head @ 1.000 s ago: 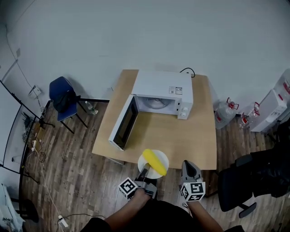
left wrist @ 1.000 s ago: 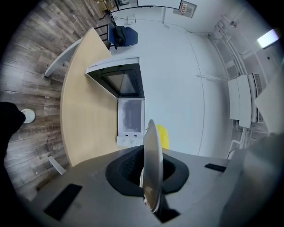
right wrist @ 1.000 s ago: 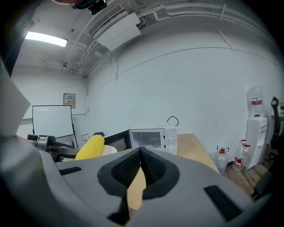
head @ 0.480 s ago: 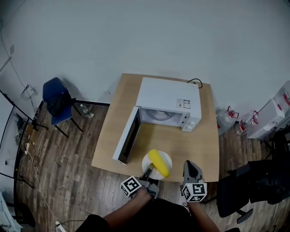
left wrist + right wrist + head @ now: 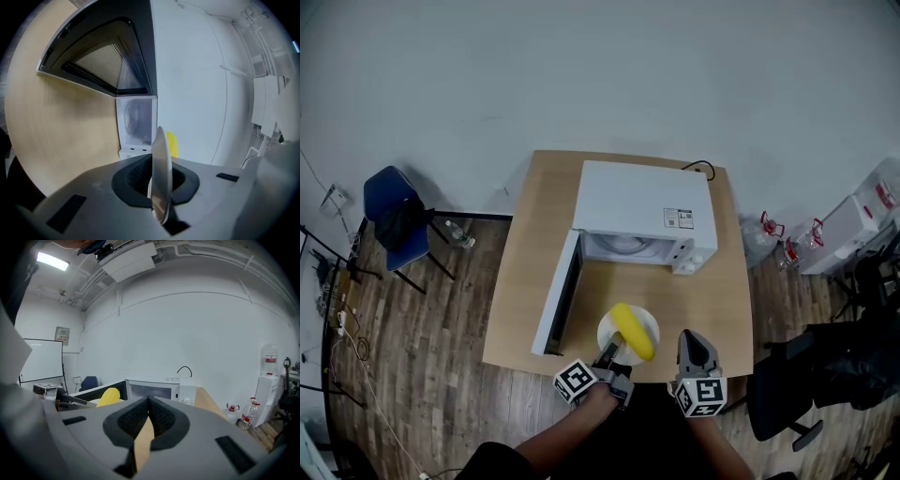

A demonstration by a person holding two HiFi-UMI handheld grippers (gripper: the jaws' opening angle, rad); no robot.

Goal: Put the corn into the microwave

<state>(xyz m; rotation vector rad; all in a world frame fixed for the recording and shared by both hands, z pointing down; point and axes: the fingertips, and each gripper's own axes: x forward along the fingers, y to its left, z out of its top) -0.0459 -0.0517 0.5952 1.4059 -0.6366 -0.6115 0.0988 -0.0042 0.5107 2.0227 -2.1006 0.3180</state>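
Note:
A yellow corn cob (image 5: 632, 330) lies on a white plate (image 5: 645, 326) that hangs just above the table's near edge, in front of the white microwave (image 5: 642, 204). The microwave door (image 5: 559, 292) stands swung out to the left, and the cavity (image 5: 136, 121) faces me. My left gripper (image 5: 612, 353) is shut on the plate's near rim. In the left gripper view the plate (image 5: 161, 140) stands edge-on between the jaws, the corn (image 5: 172, 143) showing behind it. My right gripper (image 5: 687, 337) hovers to the plate's right, shut with nothing in it.
The wooden table (image 5: 520, 281) carries only the microwave, whose cable (image 5: 696, 165) loops behind it. A blue chair (image 5: 389, 217) stands far left. Water jugs (image 5: 766, 231) and a white dispenser (image 5: 853, 230) stand to the right, and a black chair (image 5: 802, 375) stands near my right side.
Both grippers have moved forward to the table. The plate with the corn has gone from the front edge to over the tabletop, closer to the open microwave.

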